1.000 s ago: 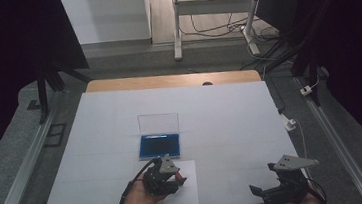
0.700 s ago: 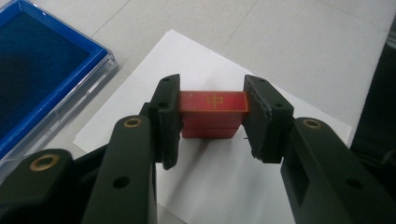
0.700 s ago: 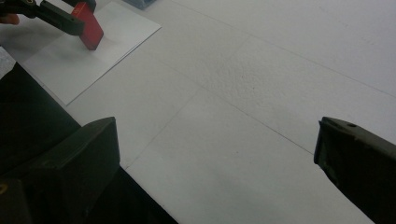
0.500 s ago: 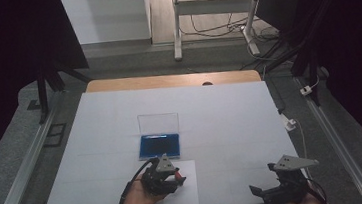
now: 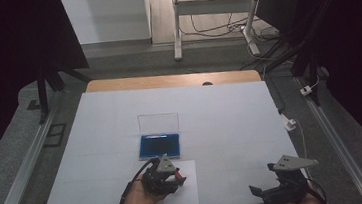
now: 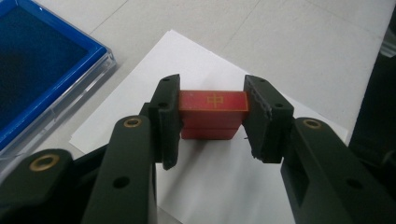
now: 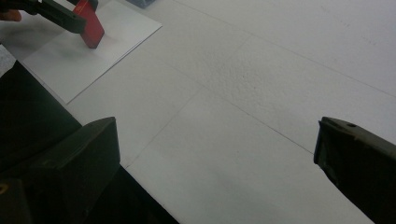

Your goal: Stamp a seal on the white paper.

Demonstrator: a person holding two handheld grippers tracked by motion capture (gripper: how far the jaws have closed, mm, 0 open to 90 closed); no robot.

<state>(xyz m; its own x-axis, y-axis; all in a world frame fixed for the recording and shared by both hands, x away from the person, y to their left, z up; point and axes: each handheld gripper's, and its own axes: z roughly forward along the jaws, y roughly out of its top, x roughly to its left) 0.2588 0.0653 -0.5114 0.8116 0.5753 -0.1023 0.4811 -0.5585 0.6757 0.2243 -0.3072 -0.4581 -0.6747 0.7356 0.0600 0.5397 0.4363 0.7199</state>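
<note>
Nearest, the right gripper (image 5: pixel 277 188) idles at the table's front edge, its 2 jaws spread wide and empty. Just beyond, the left gripper (image 6: pixel 212 119) clamps a red stamp (image 6: pixel 212 108) squarely between both jaws, low over the white sheet (image 6: pixel 224 177). Pressing it straight down, level and without sliding, should print cleanly. Farther off sits the open blue ink pad (image 5: pixel 159 145).

Two matte black plastic two-jaw grippers, the left gripper (image 6: pixel 212 121) with brass-ringed screw holes, the right gripper (image 5: pixel 278 193) topped by a grey three-cornered plate, black cable trailing.
</note>
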